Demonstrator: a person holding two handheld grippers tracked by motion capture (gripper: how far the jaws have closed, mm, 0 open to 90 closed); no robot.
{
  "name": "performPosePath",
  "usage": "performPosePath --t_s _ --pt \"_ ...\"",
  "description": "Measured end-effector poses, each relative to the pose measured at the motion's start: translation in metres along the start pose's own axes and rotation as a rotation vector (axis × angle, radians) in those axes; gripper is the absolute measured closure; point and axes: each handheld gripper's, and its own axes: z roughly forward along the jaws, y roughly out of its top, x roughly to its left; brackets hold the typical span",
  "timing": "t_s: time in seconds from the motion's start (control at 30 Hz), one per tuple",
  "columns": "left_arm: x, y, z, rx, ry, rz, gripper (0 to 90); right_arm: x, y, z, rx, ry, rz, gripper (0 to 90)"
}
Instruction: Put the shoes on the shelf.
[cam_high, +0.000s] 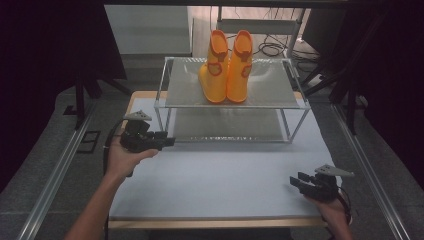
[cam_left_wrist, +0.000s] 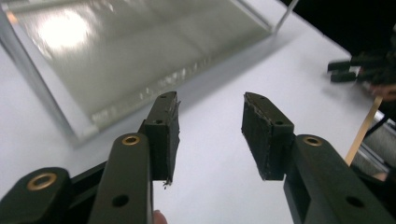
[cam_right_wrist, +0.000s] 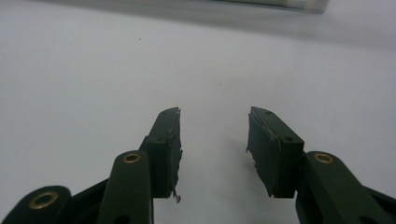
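Note:
A pair of orange rubber boots (cam_high: 227, 67) stands upright on the top shelf of a two-tier metal rack (cam_high: 280, 97) at the back of the table. My left gripper (cam_high: 167, 141) hovers at the table's left, just in front of the rack's lower shelf (cam_left_wrist: 140, 51), jaws open and empty (cam_left_wrist: 210, 100). My right gripper (cam_high: 297, 181) rests low near the front right corner, open with nothing between its jaws (cam_right_wrist: 214, 114). The right gripper (cam_left_wrist: 348, 72) is also seen far off in the left gripper view.
The white tabletop (cam_high: 225, 175) spreads out in front of the rack. Aluminium rails (cam_high: 60, 165) run along both sides of the table. Cables (cam_high: 270, 47) lie on the floor behind the rack. Dark frames stand at left and right.

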Motion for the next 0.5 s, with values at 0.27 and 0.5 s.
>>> performPosePath --t_s 0.27,0.5 --pt "0.008 -0.022 0.016 0.041 -0.007 -0.029 55.3 0.001 0.001 0.001 -0.001 0.001 -0.002 53.8" --pt "0.008 -0.025 0.023 0.046 -0.022 -0.037 52.6 0.0 0.002 -0.001 -0.011 -0.004 -0.001 53.6"
